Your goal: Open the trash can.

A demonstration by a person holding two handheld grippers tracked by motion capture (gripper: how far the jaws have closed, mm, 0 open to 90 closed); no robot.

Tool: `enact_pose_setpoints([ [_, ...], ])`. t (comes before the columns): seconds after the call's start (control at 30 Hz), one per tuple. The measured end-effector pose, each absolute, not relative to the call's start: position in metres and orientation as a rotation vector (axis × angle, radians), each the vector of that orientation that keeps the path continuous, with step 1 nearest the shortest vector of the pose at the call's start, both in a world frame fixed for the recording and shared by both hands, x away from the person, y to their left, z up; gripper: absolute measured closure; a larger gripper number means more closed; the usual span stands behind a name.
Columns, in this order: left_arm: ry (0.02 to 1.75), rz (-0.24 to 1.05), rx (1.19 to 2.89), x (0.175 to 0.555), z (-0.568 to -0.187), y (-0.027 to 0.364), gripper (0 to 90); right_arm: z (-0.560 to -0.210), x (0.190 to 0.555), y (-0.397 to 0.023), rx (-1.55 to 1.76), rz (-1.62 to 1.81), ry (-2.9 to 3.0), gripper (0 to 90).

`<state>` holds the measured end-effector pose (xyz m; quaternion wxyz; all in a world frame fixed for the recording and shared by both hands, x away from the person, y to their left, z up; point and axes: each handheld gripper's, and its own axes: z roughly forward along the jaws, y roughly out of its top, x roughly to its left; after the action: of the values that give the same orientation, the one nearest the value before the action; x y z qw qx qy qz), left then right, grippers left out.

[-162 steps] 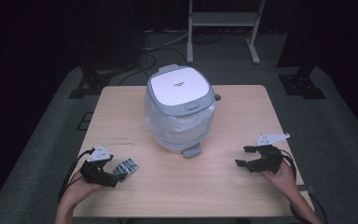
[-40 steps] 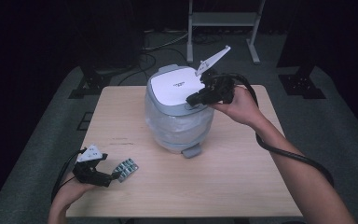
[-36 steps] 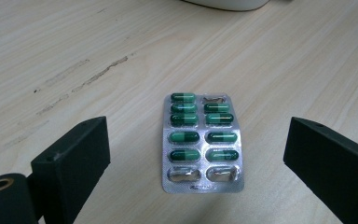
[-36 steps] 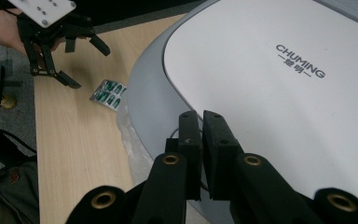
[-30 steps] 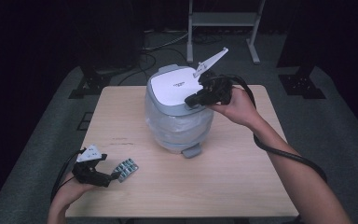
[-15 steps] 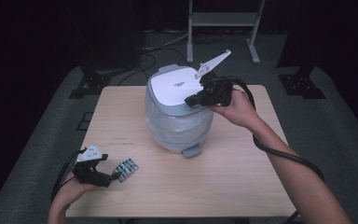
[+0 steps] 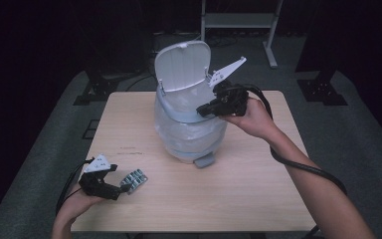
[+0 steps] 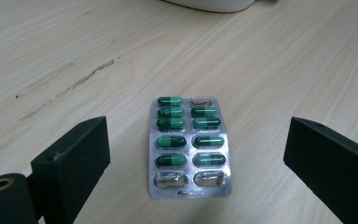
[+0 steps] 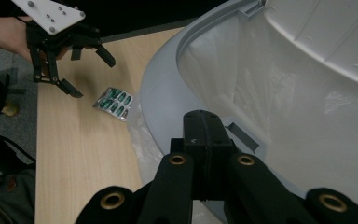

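Foil blister pack point(image 8: 189, 147) of green capsules lies flat on the wooden surface point(image 7: 238, 189) between the open jaws of the left hand-held gripper point(image 7: 110, 183), light, thin, likely slippery, best pinched by its long edges; right hand-held gripper point(image 7: 205, 110) clenched at the bin point(image 7: 189, 129) rim.

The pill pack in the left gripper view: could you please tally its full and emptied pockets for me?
Pockets with a green capsule: 9
Emptied pockets: 3
Total pockets in the pill pack: 12
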<state>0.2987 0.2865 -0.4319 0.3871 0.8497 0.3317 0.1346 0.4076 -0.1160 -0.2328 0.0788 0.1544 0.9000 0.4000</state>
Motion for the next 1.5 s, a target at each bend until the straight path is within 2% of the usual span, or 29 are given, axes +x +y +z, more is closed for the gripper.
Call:
enact_pose_setpoints([
  [0.1,0.842,0.344,2.162,0.299,-0.432,0.286,6.0,-0.231,0.407,-0.117,0.467,1.198,2.692,89.7],
  [0.2,0.847,0.347,2.164,0.299,-0.432,0.287,6.0,-0.229,0.406,-0.121,0.486,1.189,2.689,83.4],
  [0.4,0.859,0.338,2.165,0.300,-0.435,0.287,6.0,-0.231,0.403,-0.136,0.523,1.213,2.680,78.9],
  [1.03,0.848,0.338,2.170,0.300,-0.435,0.283,6.1,-0.234,0.387,-0.187,0.618,1.205,2.639,75.0],
  [1.5,0.854,0.333,2.163,0.300,-0.436,0.282,6.0,-0.264,0.380,-0.218,0.723,1.191,2.645,70.0],
])
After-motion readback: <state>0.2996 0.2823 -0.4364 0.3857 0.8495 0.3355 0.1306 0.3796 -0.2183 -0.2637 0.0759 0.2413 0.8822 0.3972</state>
